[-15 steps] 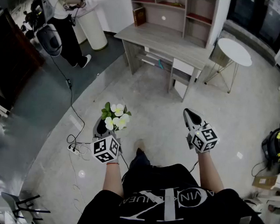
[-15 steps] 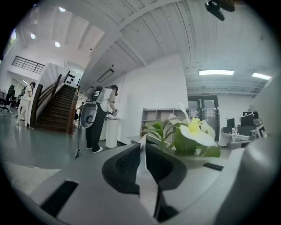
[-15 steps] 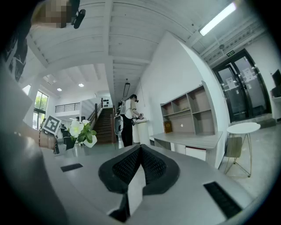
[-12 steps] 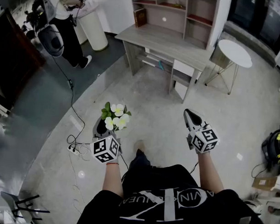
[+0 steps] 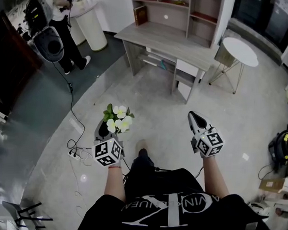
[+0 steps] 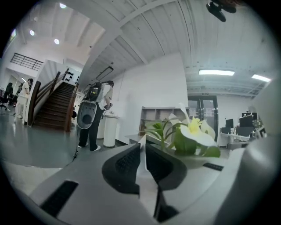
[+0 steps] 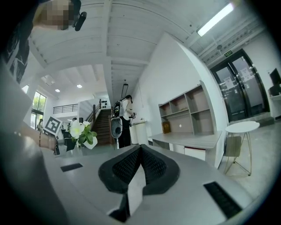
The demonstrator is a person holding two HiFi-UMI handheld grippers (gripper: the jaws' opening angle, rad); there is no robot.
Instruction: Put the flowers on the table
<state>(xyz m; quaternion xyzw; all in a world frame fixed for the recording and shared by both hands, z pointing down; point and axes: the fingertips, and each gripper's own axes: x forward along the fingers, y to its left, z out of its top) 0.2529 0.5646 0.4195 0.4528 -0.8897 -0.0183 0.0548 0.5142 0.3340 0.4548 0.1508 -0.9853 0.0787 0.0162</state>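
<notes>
One grey counter (image 5: 171, 41) stood well ahead of the person. Both forearms reached forward, side by side, over the floor. The right claw (image 5: 196, 118) was pressed closed on nothing. The left claw (image 5: 104, 130) was clamped on the single bunch of flowers (image 5: 118, 119), upright above the floor.

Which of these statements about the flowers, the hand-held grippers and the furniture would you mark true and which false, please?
1. The flowers are held in the left hand-held gripper. True.
2. The flowers lie on the desk. False: they are held well short of the desk.
3. The right hand-held gripper holds a book. False: its jaws are together on nothing.
4. A round white table stands to the right of the desk. True.
</notes>
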